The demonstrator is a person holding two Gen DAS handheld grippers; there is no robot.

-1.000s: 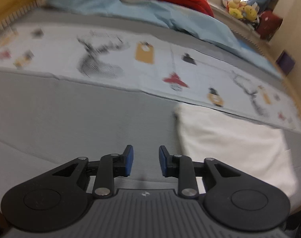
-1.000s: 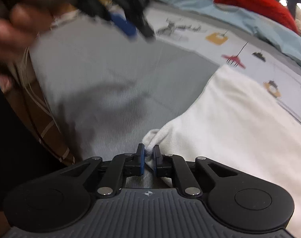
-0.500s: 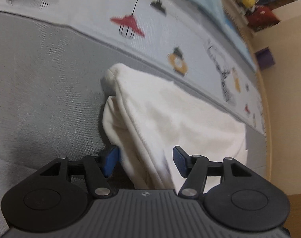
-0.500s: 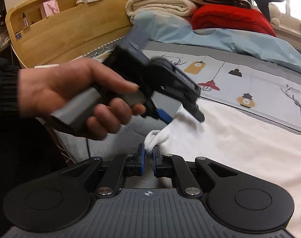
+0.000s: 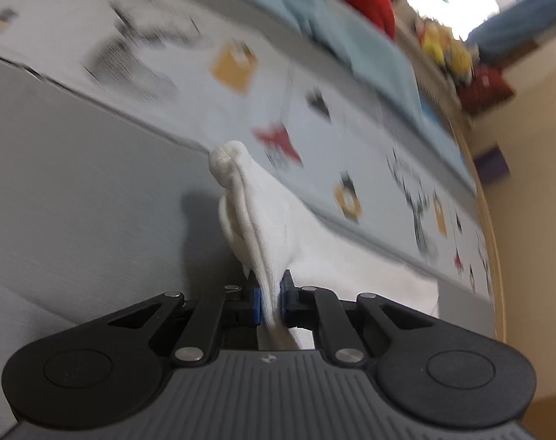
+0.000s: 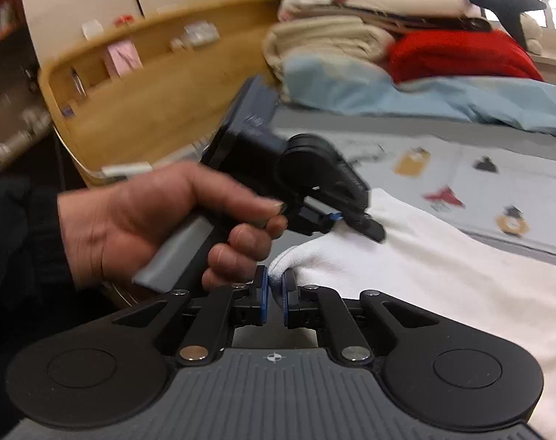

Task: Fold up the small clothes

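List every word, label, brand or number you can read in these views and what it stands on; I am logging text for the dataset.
No readable text in either view.
Emblem on the right hand-held gripper base: a small round symbol, no letters.
Emblem on the left hand-held gripper base: too small to read.
Bed sheet prints: pictures only, blurred.
Headboard shelf items: too blurred.

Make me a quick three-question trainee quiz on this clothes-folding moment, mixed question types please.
1. True or false: the left gripper is shut on the white garment.
2. What is the right gripper pinching? A) red blanket B) white garment's corner C) nothing
3. What colour are the gripper pads?

Key: 1 true; 2 B; 3 blue.
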